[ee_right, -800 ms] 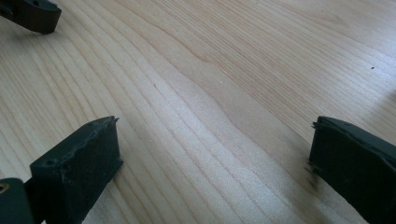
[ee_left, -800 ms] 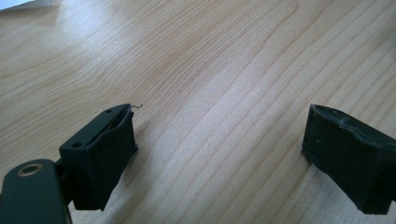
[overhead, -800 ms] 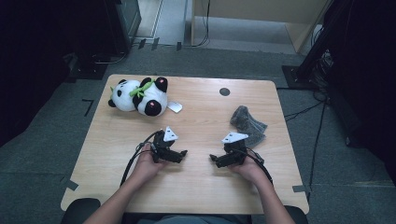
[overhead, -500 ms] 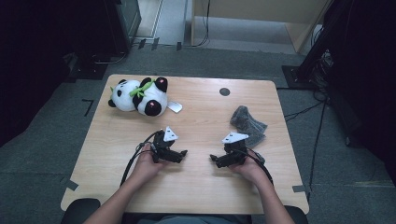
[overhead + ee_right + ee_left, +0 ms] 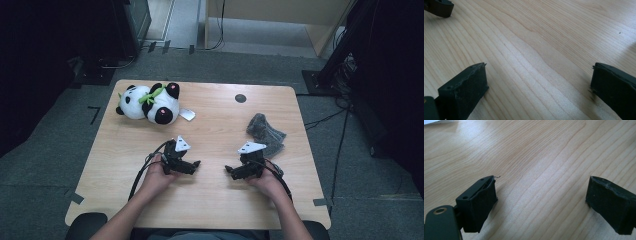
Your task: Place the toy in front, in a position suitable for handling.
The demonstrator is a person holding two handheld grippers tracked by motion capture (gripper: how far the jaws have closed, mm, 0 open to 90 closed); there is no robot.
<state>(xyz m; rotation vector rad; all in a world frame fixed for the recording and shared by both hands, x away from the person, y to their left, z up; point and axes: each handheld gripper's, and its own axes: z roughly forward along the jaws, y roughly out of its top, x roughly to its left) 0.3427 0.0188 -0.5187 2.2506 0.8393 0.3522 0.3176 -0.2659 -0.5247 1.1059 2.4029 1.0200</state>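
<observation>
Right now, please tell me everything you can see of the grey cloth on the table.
The grey cloth is a small, dark grey, fuzzy-looking piece, crumpled or loosely folded into a lumpy heap with a few ridges. It lies flat on the wooden table, on the person's right side near the right edge. The right gripper is just in front of it, open, and not touching it. Only the table touches it.

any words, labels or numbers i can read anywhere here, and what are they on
None can be read.
White tag beside the panda plush: any print is too small and blurred to read.
Grey cloth, left claw, right claw and table: no lettering shows.
</observation>
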